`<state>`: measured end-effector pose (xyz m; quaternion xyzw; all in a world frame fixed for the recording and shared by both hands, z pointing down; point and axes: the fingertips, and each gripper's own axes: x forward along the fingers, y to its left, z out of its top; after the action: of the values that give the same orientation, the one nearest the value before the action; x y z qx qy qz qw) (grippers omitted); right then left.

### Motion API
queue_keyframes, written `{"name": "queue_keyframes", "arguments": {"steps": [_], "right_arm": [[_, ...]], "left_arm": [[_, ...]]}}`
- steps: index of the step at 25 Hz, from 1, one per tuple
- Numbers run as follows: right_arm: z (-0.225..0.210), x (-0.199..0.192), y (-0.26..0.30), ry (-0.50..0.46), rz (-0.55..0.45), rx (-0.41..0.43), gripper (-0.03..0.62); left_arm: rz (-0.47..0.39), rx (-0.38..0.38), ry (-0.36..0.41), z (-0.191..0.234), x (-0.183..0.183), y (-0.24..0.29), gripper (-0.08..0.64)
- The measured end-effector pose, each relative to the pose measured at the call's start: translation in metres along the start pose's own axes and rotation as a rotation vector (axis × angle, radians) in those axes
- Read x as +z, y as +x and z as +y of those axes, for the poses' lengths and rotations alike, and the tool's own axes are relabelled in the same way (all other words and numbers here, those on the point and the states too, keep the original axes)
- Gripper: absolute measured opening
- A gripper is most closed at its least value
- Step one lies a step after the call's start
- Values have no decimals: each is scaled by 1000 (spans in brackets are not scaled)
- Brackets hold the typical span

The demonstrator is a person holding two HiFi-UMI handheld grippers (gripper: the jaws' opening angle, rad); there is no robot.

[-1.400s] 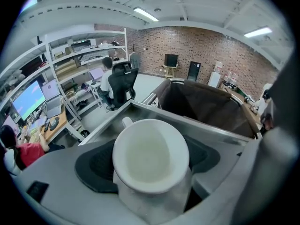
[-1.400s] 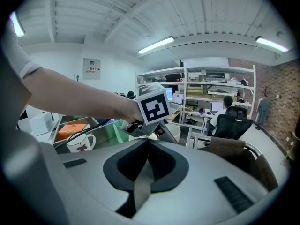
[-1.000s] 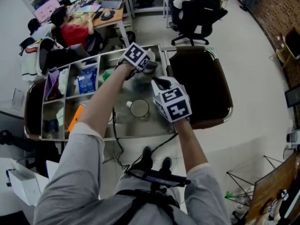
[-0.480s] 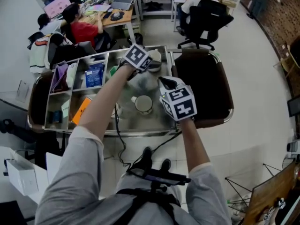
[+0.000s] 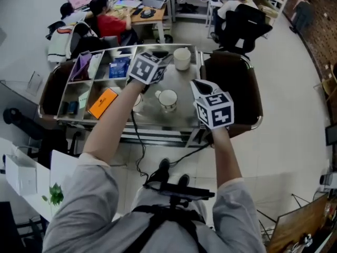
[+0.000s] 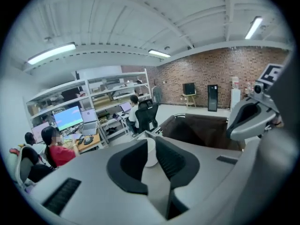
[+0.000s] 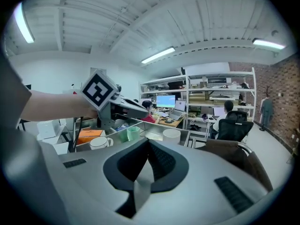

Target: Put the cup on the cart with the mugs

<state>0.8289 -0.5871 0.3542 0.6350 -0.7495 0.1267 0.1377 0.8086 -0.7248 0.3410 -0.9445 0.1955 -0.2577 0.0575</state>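
Note:
A white cup (image 5: 181, 58) stands upright and free near the far edge of the steel cart (image 5: 158, 128). A white mug (image 5: 168, 99) sits mid-cart, and a second mug (image 5: 138, 102) is half hidden under my left arm. My left gripper (image 5: 162, 57) hovers just left of the cup, apart from it. Its jaws are closing, with a narrow gap and nothing between them. In the left gripper view the cup (image 6: 150, 156) shows beyond the left gripper (image 6: 151, 139). My right gripper (image 5: 199, 83) hangs over the cart's right end, shut and empty (image 7: 146, 143).
The cart's left compartments hold an orange box (image 5: 102, 101), a blue packet (image 5: 120, 67) and a green cup (image 7: 133, 133). A dark brown cart with a metal rail (image 5: 234, 88) adjoins on the right. People sit at desks (image 5: 113, 20) beyond. A cable (image 5: 138, 152) hangs off the front.
My left gripper has let go of the white cup and drawn back to its left; its jaws went from wide to nearly together. The right gripper has hardly moved.

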Motion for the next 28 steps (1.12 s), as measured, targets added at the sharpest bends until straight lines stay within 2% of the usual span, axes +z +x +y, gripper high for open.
{"name": "queue_keyframes", "arguments": {"steps": [1,2,9,14,21,28], "right_arm": [[1,-1,-7,1,-4,3,-9],[2,-1,-14,2,-9,7,-9],[22,-13,-59,-5,-51,47,-9],[37,-35,-81,20,-54,43,-9],[76,-61,-106,56,-90,14,-9],[123,-105,-116,126,-44,-46,-9]], "left_arm": [[-21,20,-21,-3,0,-13,21],[-38,38,-40,-7,-1,-25,2],[-137,125,-146,-44,-28,-108,0],[-175,178,-175,-60,-55,-158,0],[-181,172,-241,-82,-117,-208,0],[-176,153,-328,-95,-192,-254,0]]}}
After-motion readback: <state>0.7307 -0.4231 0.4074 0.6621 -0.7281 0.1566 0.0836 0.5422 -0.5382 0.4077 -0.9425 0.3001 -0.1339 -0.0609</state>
